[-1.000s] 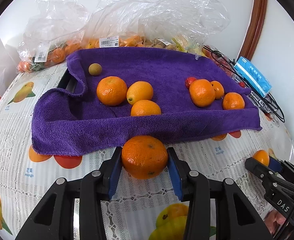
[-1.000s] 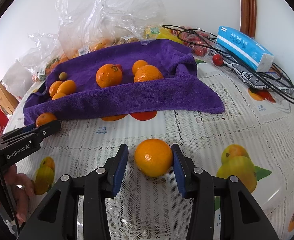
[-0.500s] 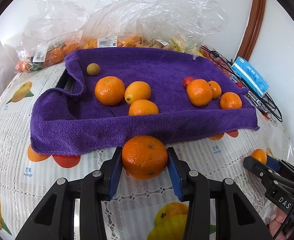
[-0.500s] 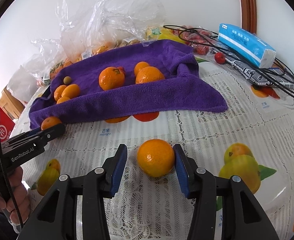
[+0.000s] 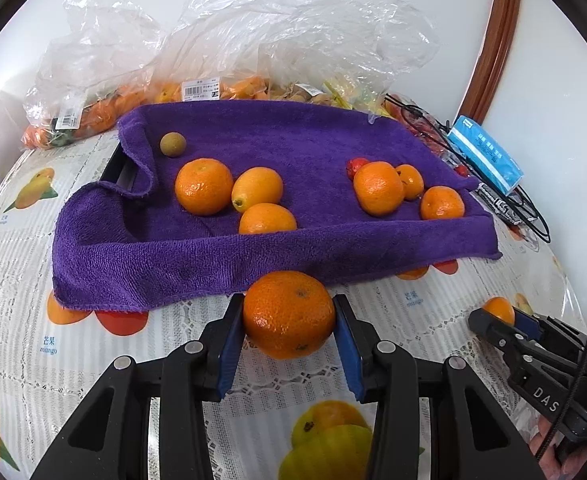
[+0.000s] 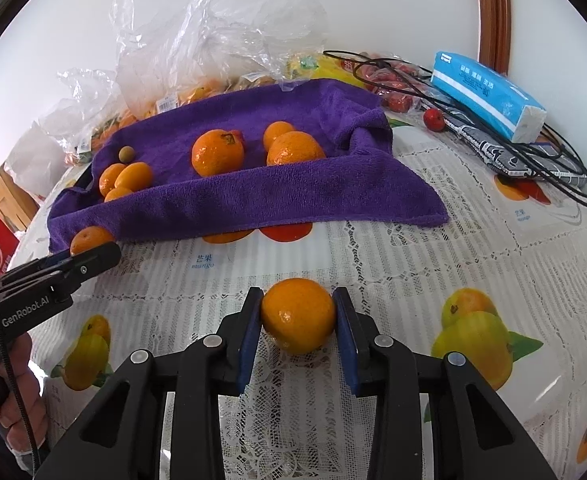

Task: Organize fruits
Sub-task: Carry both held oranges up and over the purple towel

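Note:
My left gripper is shut on a large orange, held just in front of the purple towel. My right gripper is shut on a smaller orange over the lace tablecloth, in front of the towel. On the towel lie two groups of oranges: a left group with a small brown fruit behind it, and a right group with a red fruit. Each gripper shows in the other's view: the right one, the left one.
Clear plastic bags of fruit line the back wall. A blue tissue pack, black cables and small red fruits lie at the right. The tablecloth is printed with fruit pictures.
My right gripper has closed onto the smaller orange, which sat loose between its fingers. My left gripper still holds its orange and has shifted slightly.

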Tool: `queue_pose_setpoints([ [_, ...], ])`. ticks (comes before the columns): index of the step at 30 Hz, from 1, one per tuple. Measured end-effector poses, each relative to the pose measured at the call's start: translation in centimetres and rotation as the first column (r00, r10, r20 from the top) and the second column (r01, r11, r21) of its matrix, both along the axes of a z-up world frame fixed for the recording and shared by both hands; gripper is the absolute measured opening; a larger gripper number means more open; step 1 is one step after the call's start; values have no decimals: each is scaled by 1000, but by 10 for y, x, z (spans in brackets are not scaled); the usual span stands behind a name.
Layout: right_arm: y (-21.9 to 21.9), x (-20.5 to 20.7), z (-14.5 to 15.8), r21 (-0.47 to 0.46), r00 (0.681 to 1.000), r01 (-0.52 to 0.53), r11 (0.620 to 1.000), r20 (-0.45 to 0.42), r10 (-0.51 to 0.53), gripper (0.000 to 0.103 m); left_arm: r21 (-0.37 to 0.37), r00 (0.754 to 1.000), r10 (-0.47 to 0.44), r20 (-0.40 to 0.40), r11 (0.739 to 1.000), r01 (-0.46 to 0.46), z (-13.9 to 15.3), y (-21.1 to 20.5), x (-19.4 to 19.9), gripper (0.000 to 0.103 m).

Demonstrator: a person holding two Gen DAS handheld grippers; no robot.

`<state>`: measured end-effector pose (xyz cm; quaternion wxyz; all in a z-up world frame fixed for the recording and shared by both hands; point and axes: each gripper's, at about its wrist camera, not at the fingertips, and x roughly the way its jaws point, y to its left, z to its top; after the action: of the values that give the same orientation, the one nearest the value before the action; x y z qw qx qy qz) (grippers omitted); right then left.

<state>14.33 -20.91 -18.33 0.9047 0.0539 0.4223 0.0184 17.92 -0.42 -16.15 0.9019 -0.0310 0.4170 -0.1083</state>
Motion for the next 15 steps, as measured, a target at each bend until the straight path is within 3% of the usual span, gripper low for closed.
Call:
queue_pose_setpoints([
  [15,-3,-4,2,16,1000,-10,1000,17,10,35,-7,1000,-16,5,1000,16,2,1,-11,40],
])
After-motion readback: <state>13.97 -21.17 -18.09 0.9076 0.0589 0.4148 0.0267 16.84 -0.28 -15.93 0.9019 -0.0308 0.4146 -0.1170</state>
